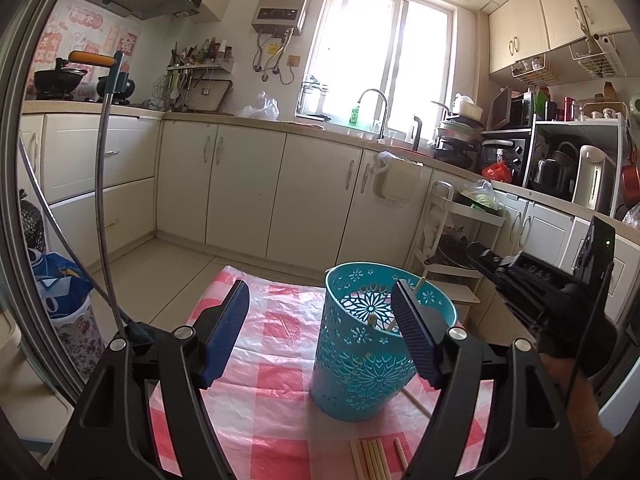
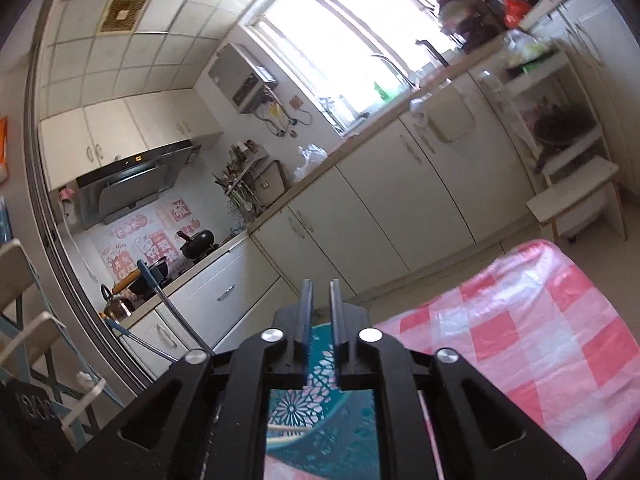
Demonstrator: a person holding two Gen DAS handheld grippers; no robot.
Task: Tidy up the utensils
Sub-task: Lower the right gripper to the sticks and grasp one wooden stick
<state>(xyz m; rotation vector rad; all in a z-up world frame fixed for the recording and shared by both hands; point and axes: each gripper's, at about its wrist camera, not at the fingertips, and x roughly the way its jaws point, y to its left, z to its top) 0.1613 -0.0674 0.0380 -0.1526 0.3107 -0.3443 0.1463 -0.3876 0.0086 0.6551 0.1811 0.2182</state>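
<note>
Step in hand, as judged: dropping chopsticks into the teal basket [image 1: 362,344], one lot apparently just let go.

Left gripper [image 1: 320,332]: jaws wide apart, nothing between the pads. Basket standing upright on the pink checked cloth [image 1: 272,360], just ahead of the right-hand jaw and partly hidden by it; not gripped, not visibly touched. Inside the basket, a few pale chopstick ends [image 1: 390,324] leaning against the wall near that jaw.

Right gripper [image 2: 320,308]: jaws narrowly apart, a slim gap, nothing seen between them. Held tilted, directly over the basket mouth [image 2: 320,396]; a pale stick [image 2: 288,426] visible below, behind the jaw bases, lying inside the basket. Seen from the left wrist view, same gripper [image 1: 486,262] coming in from the right above the rim, in a gloved hand [image 1: 568,308].

Still to sort: a row of loose chopsticks [image 1: 372,460] flat on the cloth, below and between the left jaws, near the bottom edge; one more stick [image 1: 416,400] lying by the basket foot under the right-hand jaw.

Next move, as judged: lift right gripper clear of rim, widen jaws, come down on one flat stick. Thin stick on slippery plastic cloth, so likely to roll or slide; pinch near mid-length. Left gripper free to steady the basket if needed.
</note>
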